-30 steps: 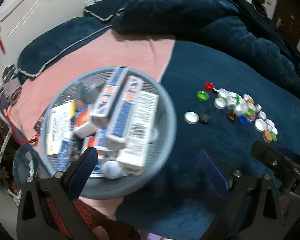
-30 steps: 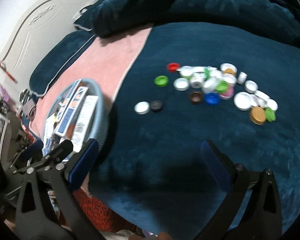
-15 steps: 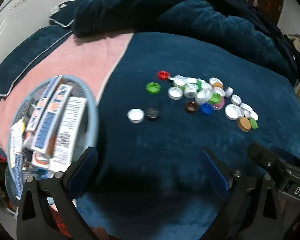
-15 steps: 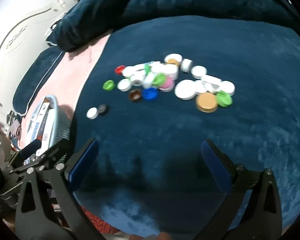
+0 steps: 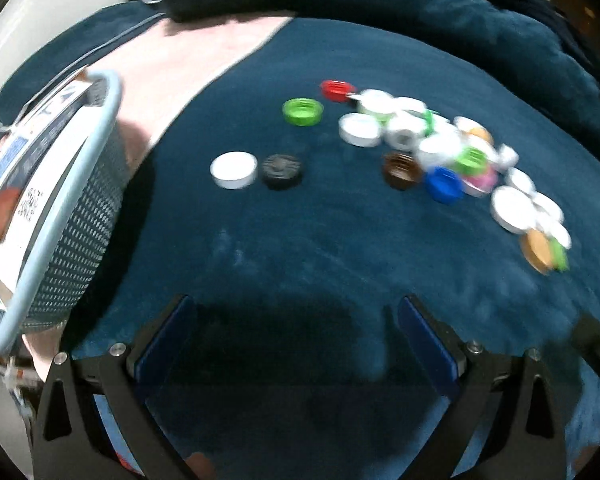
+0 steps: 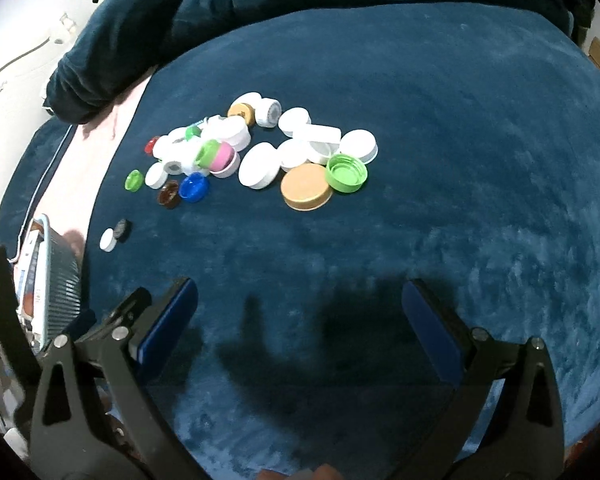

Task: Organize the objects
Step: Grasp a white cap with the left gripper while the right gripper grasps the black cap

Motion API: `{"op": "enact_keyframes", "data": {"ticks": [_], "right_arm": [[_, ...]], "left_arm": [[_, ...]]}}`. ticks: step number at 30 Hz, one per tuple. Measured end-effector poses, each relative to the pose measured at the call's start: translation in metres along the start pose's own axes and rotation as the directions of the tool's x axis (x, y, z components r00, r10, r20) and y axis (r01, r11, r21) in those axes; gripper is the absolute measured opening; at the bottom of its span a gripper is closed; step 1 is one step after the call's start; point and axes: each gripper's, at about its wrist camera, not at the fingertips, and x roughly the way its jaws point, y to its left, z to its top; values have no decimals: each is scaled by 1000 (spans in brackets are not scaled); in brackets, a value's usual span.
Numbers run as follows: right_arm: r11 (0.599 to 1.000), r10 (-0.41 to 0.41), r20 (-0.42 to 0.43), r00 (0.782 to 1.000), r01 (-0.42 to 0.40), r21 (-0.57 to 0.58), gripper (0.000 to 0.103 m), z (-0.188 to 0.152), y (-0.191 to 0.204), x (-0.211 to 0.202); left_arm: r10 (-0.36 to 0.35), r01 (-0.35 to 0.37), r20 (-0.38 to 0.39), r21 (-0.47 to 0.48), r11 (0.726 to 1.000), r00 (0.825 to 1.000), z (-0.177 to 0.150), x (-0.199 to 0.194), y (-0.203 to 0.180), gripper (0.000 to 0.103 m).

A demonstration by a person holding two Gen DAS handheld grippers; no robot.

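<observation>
Nearest in, the left tool [image 5: 296, 336] hangs over bare blue bedding, jaws spread wide and gripping nothing. Same story for the right tool [image 6: 300, 320]: blue pads apart, empty, its shadow dark on the blanket [image 6: 440, 220] right ahead. At the left edge of the right wrist view a black piece of the other rig pokes in, mostly cut off.

Left side, near: the mesh basket [image 5: 60, 240] with its pale blue rim, packed with boxes [image 5: 24, 184]. Only part of it shows, and the print on the boxes is too blurred to read. It sits where a pink sheet [image 5: 188, 56] meets the blue blanket.

A little farther out, a white cap [image 5: 233, 169] and a black cap [image 5: 281, 171] lie just beside each other, apart from the main bunch. Beyond them, the pile of bottle caps [image 6: 260, 148]: a big gold cap [image 6: 306, 187] touching a green cap [image 6: 347, 172] on the near right, a blue cap [image 6: 194, 187] and a brown cap [image 6: 169, 195] at the near left, a small red cap [image 6: 151, 145] at the far left. Many white ones overlap in the middle; counting them is hopeless, and the left wrist view smears them.

Far back, a rumpled dark blue duvet [image 6: 260, 4] heaped up, then a white headboard [image 6: 8, 60] at the far left.
</observation>
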Motion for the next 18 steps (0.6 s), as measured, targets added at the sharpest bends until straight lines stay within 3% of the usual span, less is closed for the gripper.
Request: {"op": "enact_keyframes", "data": {"ticks": [4,9,16,18], "right_arm": [[1000,0,-3,1000,0,-21,103,-1,0,3],[1000,-10,-9,1000,10,-27,103,0,-3,9],[999,13,-19,1000,-13,-37,103,3,4,17],[999,15,-26,1000,-16,-47,103,3,6,20]], "left_arm": [[87,-83,50,-74,994,995,11,14,12,100],[104,-91,56,-193,977,993,24,31,33,93],[124,-107,90,-175,979,988,44,50,30,91],[102,-87,93,-160,983,990,50,56,29,84]]}}
